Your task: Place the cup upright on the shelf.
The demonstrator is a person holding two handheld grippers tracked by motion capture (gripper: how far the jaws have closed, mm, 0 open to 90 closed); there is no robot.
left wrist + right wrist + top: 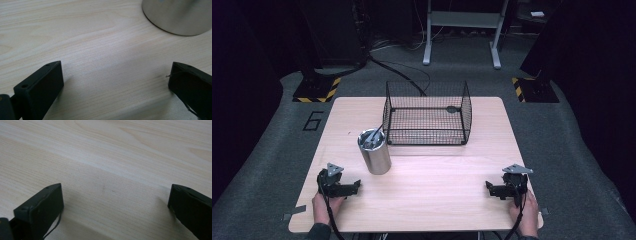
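high view | your left tongs [348,188] and right tongs [495,190] wide, empty, near tabletop [437,200] edge | steel cup [374,151] just far of left | careless reach could tip it

looks like a lab or test bay: lone wooden desk [422,200] on grey carpet [562,150], dark surroundings, hazard-striped stand bases [318,90], loose cables on floor [402,70], metal frame legs [462,30] behind, a "6" marked on the carpet [313,120].
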